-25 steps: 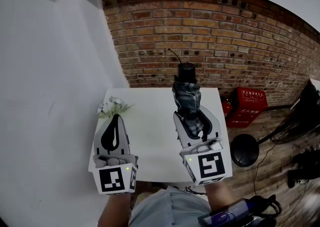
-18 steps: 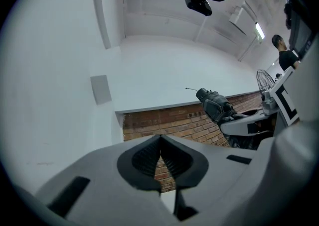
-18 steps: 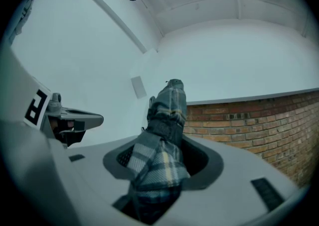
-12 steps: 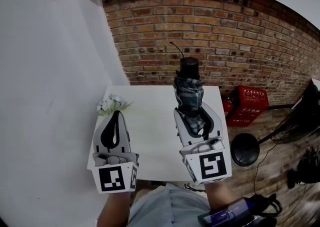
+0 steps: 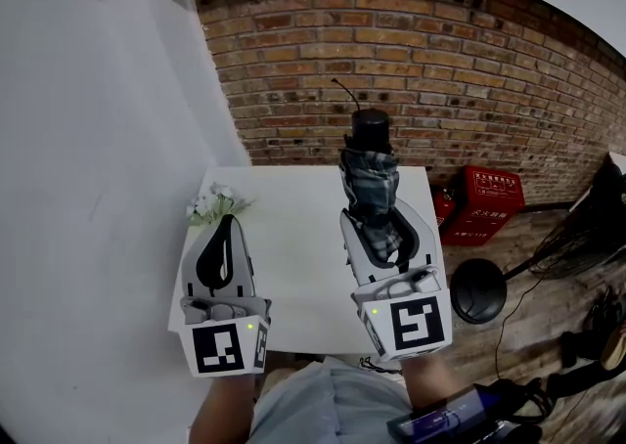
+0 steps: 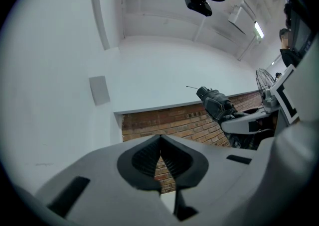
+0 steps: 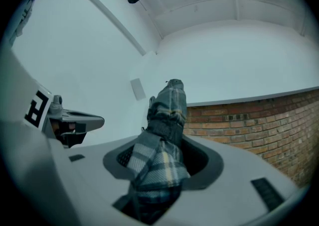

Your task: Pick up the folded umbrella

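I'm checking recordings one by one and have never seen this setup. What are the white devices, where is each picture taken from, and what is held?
There is no robot: a person holds a two-jaw gripper in each hand. The head view comes from a camera on the person's head, looking down; the two gripper views come from cameras riding on the grippers, looking along their jaws. The right gripper is shut on a folded plaid umbrella, its black end pointing away. The left gripper is shut and empty. Below lies a white table with a small bunch of white flowers near its far left corner. Behind stands a brick wall.
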`<state>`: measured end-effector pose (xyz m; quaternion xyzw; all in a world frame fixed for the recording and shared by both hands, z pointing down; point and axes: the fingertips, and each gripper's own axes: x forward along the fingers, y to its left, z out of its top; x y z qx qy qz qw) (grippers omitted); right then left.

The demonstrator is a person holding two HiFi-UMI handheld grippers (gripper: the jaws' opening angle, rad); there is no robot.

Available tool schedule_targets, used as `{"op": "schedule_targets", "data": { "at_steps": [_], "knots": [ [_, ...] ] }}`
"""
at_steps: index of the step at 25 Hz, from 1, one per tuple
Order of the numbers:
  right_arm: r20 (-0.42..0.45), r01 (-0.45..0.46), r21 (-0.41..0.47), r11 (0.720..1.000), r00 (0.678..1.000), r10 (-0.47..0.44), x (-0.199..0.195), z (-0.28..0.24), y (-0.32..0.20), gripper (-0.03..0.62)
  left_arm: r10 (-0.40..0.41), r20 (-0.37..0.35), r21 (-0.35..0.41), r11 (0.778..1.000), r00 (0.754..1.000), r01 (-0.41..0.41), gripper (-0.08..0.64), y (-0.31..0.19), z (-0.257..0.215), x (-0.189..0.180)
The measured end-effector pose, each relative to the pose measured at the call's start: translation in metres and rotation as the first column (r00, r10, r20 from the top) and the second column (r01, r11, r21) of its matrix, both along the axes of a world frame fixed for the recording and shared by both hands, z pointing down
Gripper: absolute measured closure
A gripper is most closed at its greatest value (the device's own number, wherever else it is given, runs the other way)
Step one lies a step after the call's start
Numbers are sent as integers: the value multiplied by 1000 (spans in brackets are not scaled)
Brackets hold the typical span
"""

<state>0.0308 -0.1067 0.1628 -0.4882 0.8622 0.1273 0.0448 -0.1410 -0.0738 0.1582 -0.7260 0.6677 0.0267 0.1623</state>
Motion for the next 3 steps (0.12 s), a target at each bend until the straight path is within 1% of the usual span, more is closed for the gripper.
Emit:
{"op": "schedule_targets", "data": {
  "at_steps": [3],
  "knots": [
    [0,1,-1,1000,1000,-1,1,2,-1,385,0,1,1,1000,1000,0,554,-1,2,0]
  ]
}}
